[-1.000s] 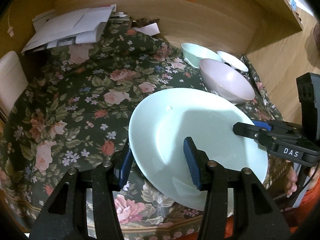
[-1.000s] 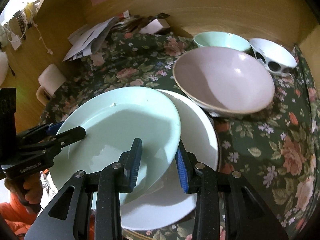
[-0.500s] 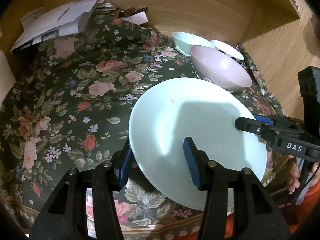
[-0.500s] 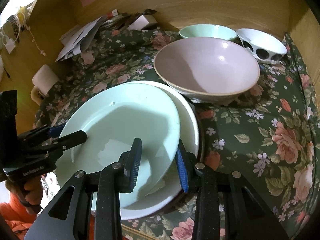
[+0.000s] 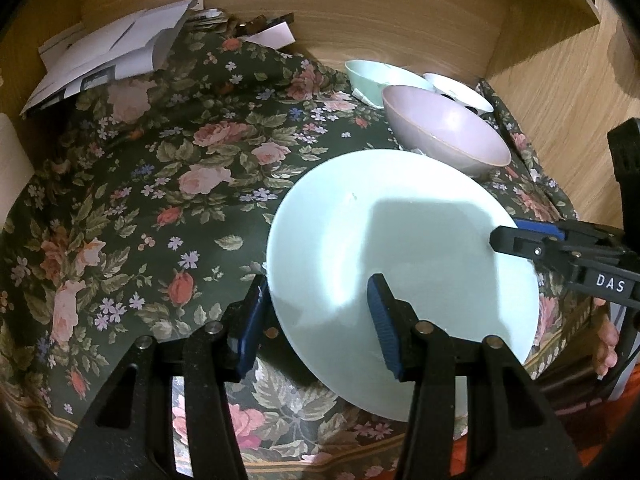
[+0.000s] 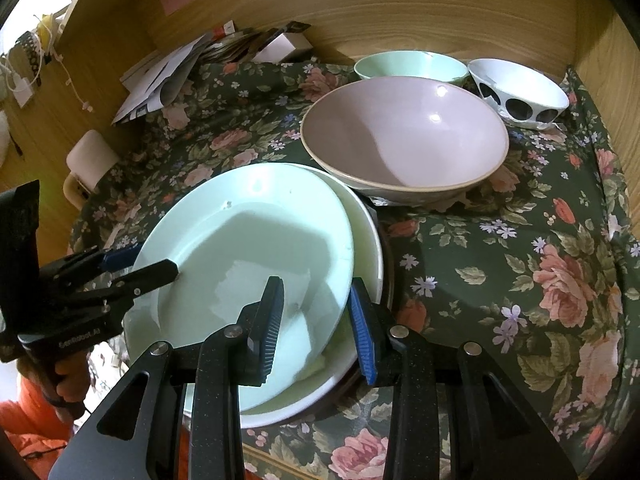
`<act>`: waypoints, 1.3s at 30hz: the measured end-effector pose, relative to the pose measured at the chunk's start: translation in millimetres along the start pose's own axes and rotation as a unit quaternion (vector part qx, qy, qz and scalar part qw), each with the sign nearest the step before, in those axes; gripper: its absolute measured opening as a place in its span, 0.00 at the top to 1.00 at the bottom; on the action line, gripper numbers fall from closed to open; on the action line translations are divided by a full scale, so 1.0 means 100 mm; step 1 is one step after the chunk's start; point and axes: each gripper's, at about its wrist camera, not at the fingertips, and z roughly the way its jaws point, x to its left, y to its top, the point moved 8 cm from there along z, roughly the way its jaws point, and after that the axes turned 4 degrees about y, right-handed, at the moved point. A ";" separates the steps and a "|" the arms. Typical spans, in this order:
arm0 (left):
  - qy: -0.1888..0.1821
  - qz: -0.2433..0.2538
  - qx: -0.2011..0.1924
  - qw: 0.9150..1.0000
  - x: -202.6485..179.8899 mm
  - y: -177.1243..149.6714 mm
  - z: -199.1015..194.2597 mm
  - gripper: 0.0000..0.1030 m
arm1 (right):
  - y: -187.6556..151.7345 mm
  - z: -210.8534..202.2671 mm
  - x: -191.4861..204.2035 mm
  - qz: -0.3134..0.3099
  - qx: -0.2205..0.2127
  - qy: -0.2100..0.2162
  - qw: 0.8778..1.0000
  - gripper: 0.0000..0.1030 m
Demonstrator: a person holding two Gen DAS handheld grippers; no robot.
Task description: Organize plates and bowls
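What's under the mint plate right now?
Under the mint plate a white plate shows along its right edge, with a dark rim beneath that. How many more are stacked below is covered.

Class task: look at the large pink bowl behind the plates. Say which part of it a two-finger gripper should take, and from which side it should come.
Grip the pink bowl by its thin rim, one finger inside and one outside. Come from above at its right edge: only floral cloth lies there, while the stacked plates crowd its near left side and the green bowl and spotted bowl sit behind it.
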 end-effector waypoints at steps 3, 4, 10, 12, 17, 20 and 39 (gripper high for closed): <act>0.000 -0.004 -0.003 1.000 0.03 0.04 -0.03 0.52 | 0.00 -0.01 -0.01 0.003 0.002 0.002 1.000 0.71; 0.001 -0.004 -0.006 1.000 0.05 0.07 -0.05 0.52 | 0.00 -0.03 -0.02 0.001 0.001 -0.001 1.000 0.71; 0.008 -0.003 -0.035 0.999 0.10 0.29 -0.21 0.50 | 0.10 -0.20 -0.09 -0.005 -0.029 -0.037 0.999 0.62; 0.011 0.001 -0.048 0.999 0.08 0.40 -0.27 0.49 | 0.16 -0.25 -0.13 -0.004 -0.040 -0.040 0.998 0.62; 0.009 0.011 -0.067 0.998 0.01 0.69 -0.32 0.45 | 0.36 -0.38 -0.24 0.008 -0.070 -0.046 0.996 0.57; 0.007 0.020 -0.074 0.997 -0.07 0.85 -0.31 0.37 | 0.49 -0.46 -0.32 0.012 -0.091 -0.059 0.994 0.49; -0.002 0.060 -0.003 0.998 -0.49 1.33 0.60 0.22 | 0.86 -0.23 -1.06 0.068 -0.106 -0.104 0.987 0.41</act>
